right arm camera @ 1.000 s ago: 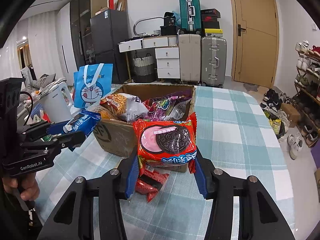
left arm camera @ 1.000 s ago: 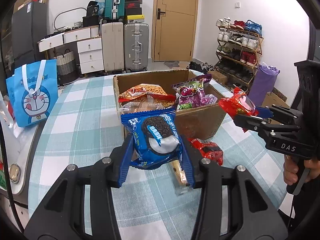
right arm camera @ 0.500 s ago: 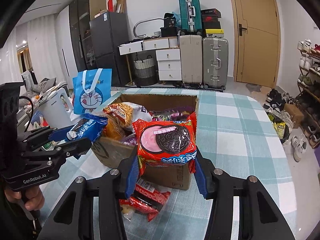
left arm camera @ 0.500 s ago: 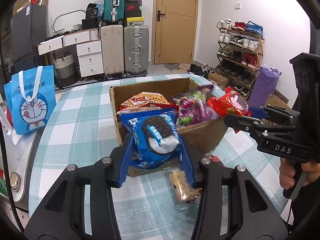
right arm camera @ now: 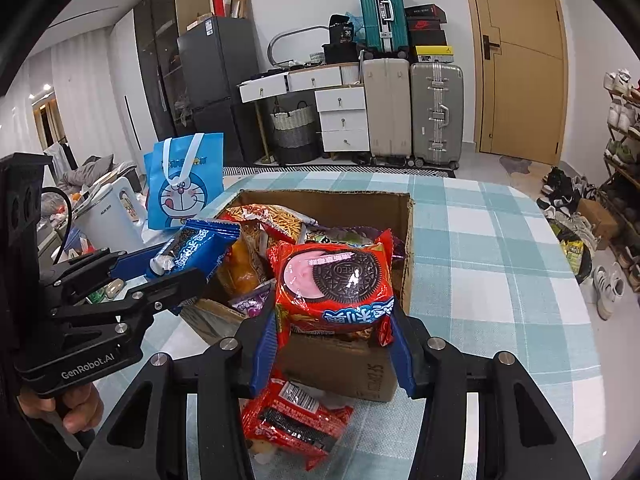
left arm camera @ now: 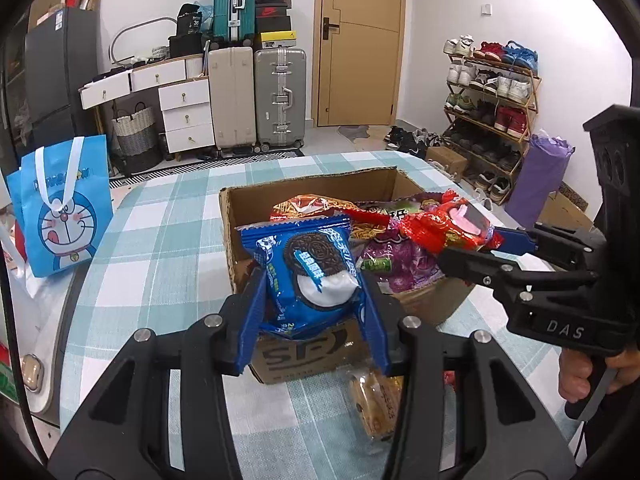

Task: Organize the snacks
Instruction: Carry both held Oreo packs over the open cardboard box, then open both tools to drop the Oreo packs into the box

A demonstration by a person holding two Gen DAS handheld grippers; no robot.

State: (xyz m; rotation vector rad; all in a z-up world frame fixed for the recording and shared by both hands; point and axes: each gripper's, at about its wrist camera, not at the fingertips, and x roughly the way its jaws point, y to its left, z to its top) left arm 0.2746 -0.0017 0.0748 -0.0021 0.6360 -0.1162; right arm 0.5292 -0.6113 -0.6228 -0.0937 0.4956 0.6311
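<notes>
1. Checked teal-and-white cloth covers the table (left arm camera: 168, 240), with suitcases (left arm camera: 256, 96), a door (left arm camera: 360, 40) and a shoe rack (left arm camera: 492, 92) behind.
2. An open box (left arm camera: 304, 190) sits mid-table, full of snack bags.
3. The left gripper (left arm camera: 314, 280) pinches a blue cookie pack (left arm camera: 310, 272) upright between its blue fingers, over the box's near edge.
4. The right gripper (right arm camera: 332, 316) is clamped on a red cookie pack (right arm camera: 334, 284), held over the box's near wall.
5. On the cloth before the box lie a red wrapper (right arm camera: 294, 420) and a clear-wrapped biscuit pack (left arm camera: 374, 404).
6. A blue cartoon bag (left arm camera: 60, 204) stands at the table's left edge.
</notes>
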